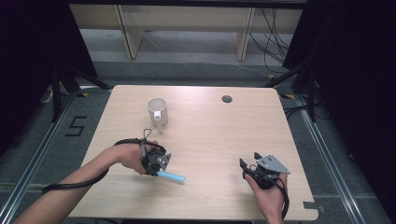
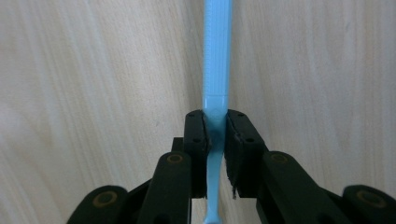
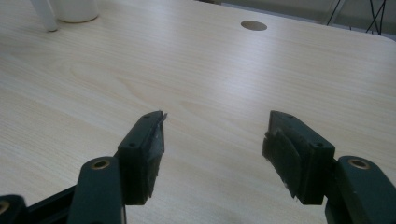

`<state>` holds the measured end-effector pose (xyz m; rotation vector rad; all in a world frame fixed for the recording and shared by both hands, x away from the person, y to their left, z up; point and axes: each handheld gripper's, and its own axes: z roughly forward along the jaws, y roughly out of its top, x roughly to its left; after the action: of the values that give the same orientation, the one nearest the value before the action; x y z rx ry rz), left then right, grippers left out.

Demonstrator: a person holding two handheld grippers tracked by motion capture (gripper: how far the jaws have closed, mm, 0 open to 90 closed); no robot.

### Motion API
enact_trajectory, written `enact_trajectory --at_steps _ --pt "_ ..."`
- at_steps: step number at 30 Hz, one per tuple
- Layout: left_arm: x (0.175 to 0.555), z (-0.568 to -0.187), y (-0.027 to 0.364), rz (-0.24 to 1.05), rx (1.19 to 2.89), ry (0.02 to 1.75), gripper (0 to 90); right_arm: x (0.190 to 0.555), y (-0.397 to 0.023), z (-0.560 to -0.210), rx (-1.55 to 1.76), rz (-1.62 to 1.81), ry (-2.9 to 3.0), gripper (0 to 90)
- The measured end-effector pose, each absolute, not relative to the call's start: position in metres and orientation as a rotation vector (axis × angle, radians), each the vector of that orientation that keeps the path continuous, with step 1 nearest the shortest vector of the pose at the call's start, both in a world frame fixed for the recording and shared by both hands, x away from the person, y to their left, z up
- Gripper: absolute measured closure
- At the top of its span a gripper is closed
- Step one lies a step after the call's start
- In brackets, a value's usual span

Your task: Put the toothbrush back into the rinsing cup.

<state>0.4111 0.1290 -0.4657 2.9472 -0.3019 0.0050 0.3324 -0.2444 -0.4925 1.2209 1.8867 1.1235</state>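
Note:
A light blue toothbrush-like stick [image 1: 171, 176] lies low over the wooden table [image 1: 210, 140], pinched by my left gripper [image 1: 156, 171] at the front left. In the left gripper view the black pads [image 2: 196, 135] press on the blue stick [image 2: 216, 56], whose long end runs away from the jaws. A white mug [image 1: 157, 111] stands at the back left, handle toward me. My right gripper [image 1: 248, 164] rests at the front right, jaws apart with nothing between them. The right gripper view shows its fingertips [image 3: 144, 144] wide over bare wood, with the mug's base [image 3: 77, 11] far off at upper left.
A round cable hole [image 1: 227, 99] sits near the table's back edge. Shelving legs and loose cables stand on the floor behind the table. Black tripod legs flank both sides. The table's front edge lies close to both hands.

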Motion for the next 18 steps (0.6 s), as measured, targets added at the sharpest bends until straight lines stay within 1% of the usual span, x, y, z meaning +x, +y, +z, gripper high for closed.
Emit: enact_trajectory --at_steps 2,5,7,8,9,10,11,12,14,15,18 --pt "0.41 -0.461 0.131 0.021 2.918 -0.279 78.5 0.331 -0.241 -0.493 1.261 1.155 1.875 38.4" --pt "0.409 -0.453 0.134 0.063 2.887 -0.254 78.6 0.332 -0.244 -0.491 1.213 1.13 1.886 38.5" --pt "0.408 -0.448 0.135 0.096 2.856 -0.238 78.6 0.33 -0.241 -0.49 1.247 1.143 1.885 38.7" --pt "0.407 -0.446 0.136 0.108 2.839 -0.231 78.6 0.332 -0.242 -0.49 1.202 1.135 1.886 38.7" --pt "0.408 -0.442 0.136 0.129 2.835 -0.255 78.6 0.332 -0.242 -0.49 1.196 1.139 1.884 38.7" --pt "0.407 -0.441 0.137 0.134 2.823 -0.246 78.6 0.33 -0.239 -0.49 1.238 1.152 1.885 38.8" --pt "0.406 -0.441 0.138 0.133 2.797 -0.214 78.6 0.332 -0.24 -0.49 1.189 1.145 1.891 38.8" --pt "0.406 -0.44 0.138 0.144 2.791 -0.207 78.6 0.331 -0.239 -0.49 1.211 1.152 1.893 38.8" --pt "0.407 -0.438 0.139 0.157 2.798 -0.223 78.6 0.331 -0.238 -0.49 1.214 1.151 1.902 38.9" --pt "0.407 -0.435 0.141 0.177 2.762 -0.191 78.6 0.331 -0.237 -0.49 1.218 1.167 1.905 39.0" --pt "0.407 -0.433 0.144 0.174 2.75 -0.166 78.6 0.331 -0.234 -0.49 1.196 1.182 1.904 39.0"
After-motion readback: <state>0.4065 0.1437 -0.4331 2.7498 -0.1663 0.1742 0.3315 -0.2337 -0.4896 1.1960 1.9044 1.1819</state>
